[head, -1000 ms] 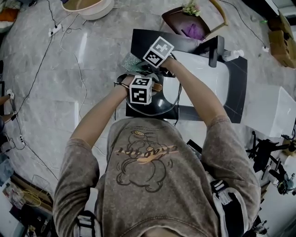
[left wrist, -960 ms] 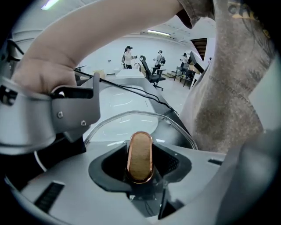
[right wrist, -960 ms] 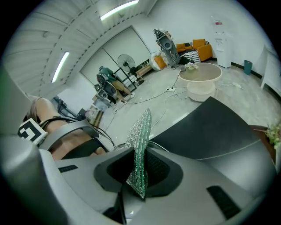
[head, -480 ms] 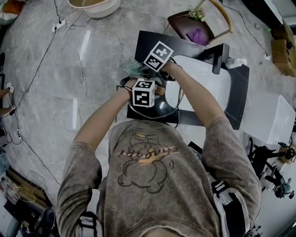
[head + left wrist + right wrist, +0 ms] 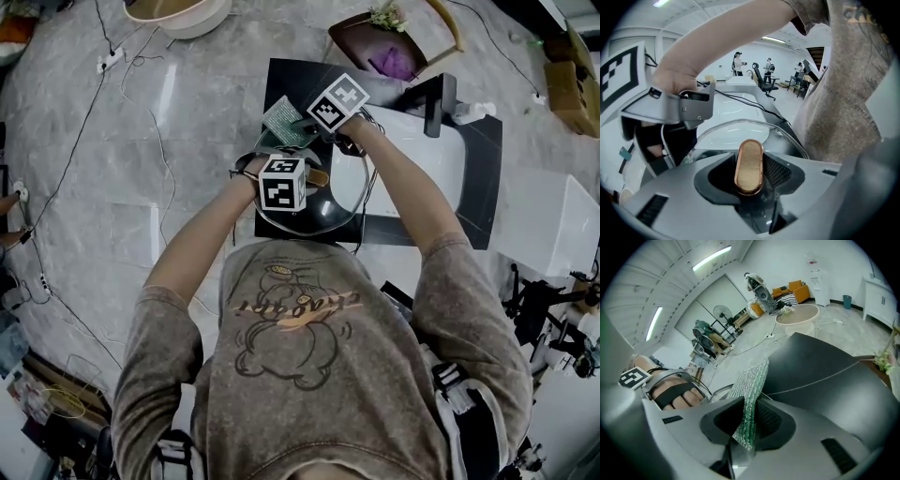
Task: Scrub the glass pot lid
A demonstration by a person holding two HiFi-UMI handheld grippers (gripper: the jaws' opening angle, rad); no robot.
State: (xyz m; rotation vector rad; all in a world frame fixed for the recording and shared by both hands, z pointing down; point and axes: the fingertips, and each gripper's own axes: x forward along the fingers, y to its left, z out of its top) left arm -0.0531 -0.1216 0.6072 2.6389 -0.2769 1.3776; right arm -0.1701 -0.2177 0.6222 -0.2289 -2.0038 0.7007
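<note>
Left tool (image 5: 749,183) is pinching the glass pot lid (image 5: 733,130) by its handle (image 5: 750,161) | right tool (image 5: 746,426) is gripping the green scrub pad (image 5: 751,380) over the black counter (image 5: 281,80), near the lid.

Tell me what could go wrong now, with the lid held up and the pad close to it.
1. The left gripper holds the lid only by its handle. Scrubbing pressure might twist it loose, and the glass could break on the counter.
2. The right gripper pinches the pad by one edge, so the free part may fold or pull out.
</note>
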